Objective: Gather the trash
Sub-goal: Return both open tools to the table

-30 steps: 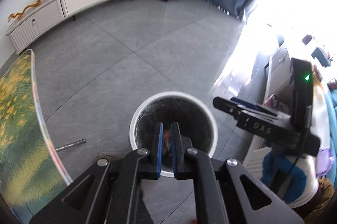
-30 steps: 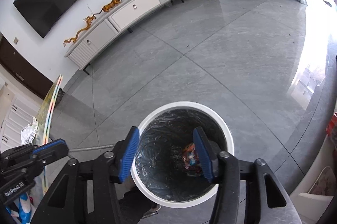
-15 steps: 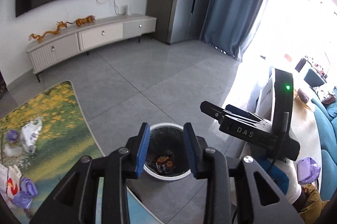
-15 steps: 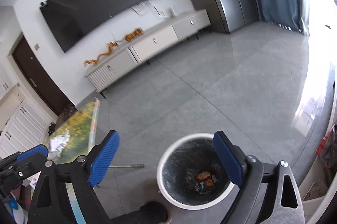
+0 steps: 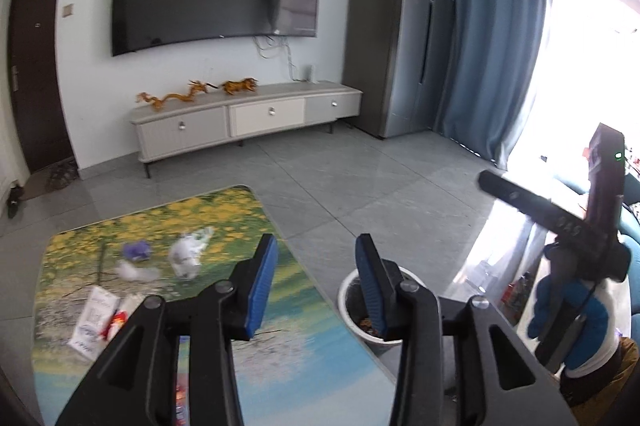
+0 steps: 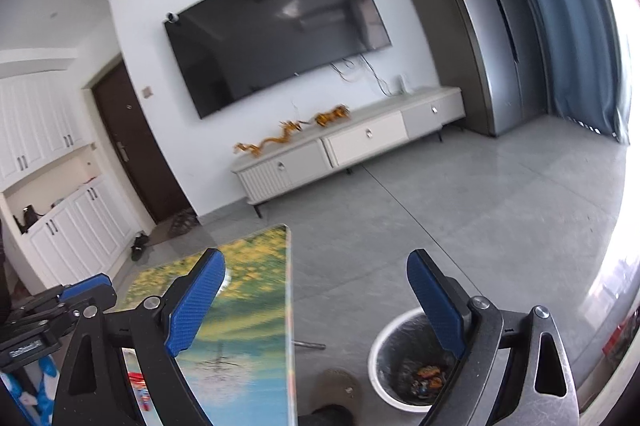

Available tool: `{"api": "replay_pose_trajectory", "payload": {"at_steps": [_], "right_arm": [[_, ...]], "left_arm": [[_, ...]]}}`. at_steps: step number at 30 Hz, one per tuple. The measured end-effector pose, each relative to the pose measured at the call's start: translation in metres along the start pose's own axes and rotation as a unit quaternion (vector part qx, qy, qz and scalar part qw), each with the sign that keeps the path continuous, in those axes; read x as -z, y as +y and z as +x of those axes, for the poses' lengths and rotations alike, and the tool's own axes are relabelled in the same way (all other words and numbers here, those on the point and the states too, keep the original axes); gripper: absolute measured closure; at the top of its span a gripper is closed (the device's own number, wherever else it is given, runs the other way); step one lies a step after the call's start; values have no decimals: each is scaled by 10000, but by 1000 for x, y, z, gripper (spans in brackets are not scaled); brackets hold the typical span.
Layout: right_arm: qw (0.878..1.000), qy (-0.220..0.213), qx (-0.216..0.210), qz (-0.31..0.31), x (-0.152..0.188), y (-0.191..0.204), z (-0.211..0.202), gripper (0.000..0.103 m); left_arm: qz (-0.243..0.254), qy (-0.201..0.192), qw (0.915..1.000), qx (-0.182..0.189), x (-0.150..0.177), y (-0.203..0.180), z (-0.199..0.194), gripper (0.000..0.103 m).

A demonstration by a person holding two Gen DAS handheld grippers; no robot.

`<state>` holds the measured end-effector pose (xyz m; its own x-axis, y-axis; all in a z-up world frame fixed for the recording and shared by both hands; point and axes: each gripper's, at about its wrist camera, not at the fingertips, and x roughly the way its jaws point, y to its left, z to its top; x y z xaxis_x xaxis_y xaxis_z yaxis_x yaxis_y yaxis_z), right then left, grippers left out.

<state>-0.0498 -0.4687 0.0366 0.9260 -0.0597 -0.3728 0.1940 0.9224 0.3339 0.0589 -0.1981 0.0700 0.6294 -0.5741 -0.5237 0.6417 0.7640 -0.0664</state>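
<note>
My left gripper (image 5: 316, 242) hangs above the table's right edge; its jaws are opening and nothing is between them. The right gripper (image 6: 316, 258) stands wide open and empty, raised above the white bin (image 6: 376, 358) on the floor, which holds colourful wrappers (image 6: 428, 374). The bin (image 5: 348, 290) also shows behind my left gripper's right finger. On the landscape-print table (image 5: 280, 346) lie a crumpled white wrapper (image 5: 188, 254), a purple wrapper (image 5: 136, 250) and a white packet (image 5: 94, 322).
A TV cabinet (image 5: 248, 122) stands along the far wall under a large screen, with grey tiled floor between. A thin metal rod (image 6: 310, 345) lies on the floor by the table's edge (image 6: 290, 306). A slippered foot (image 6: 332, 386) stands beside the bin.
Both grippers rose from just over the bin and tilted up toward the room. The left one, shut on a wrapper a second ago, has opened and is empty; the right has opened wider.
</note>
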Motion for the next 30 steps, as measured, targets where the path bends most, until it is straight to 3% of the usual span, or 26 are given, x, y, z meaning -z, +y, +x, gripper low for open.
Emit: {"api": "replay_pose_trajectory", "payload": {"at_steps": [9, 18, 25, 30], "right_arm": [[9985, -333, -285, -314, -12, 57, -34, 11], [9955, -435, -569, -621, -16, 102, -39, 11], [9929, -166, -808, -857, 1, 130, -21, 11], [9866, 401, -1202, -1027, 21, 148, 12, 11]], "left_arm": [[-227, -452, 9956, -790, 18, 85, -83, 62], [-586, -578, 9861, -1443, 55, 164, -135, 60], [-941, -393, 9810, -1653, 88, 209, -134, 60], [-1101, -105, 9806, -1617, 111, 232, -107, 60]]}}
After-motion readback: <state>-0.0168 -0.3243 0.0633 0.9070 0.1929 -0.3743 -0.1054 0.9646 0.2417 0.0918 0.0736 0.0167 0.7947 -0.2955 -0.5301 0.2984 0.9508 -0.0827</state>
